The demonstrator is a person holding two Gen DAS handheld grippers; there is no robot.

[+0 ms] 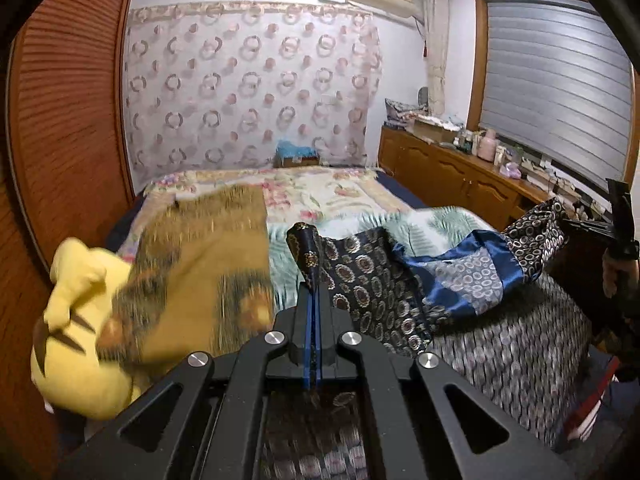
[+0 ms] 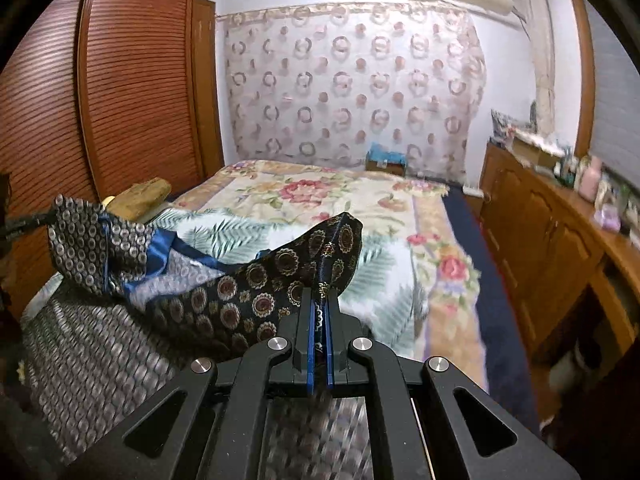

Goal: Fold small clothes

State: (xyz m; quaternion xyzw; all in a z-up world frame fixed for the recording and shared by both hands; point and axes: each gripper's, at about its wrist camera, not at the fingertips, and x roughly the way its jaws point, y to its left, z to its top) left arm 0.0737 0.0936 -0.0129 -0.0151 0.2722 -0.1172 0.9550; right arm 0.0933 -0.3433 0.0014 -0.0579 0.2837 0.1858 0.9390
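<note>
Left tongs (image 1: pixel 313 280): you have them clamped on one edge of the dark patterned garment (image 1: pixel 360 284).
Right tongs (image 2: pixel 320 304): closed on its other edge.
Garment: stretched between your tongs, above the near end of the bed (image 2: pixel 320 184), sagging in the middle.
Risk: the satin looks slippery — pull apart too hard and an edge may slide out.
Also: the yellow plush toy (image 1: pixel 80 352), left of the garment, could snag it.
</note>
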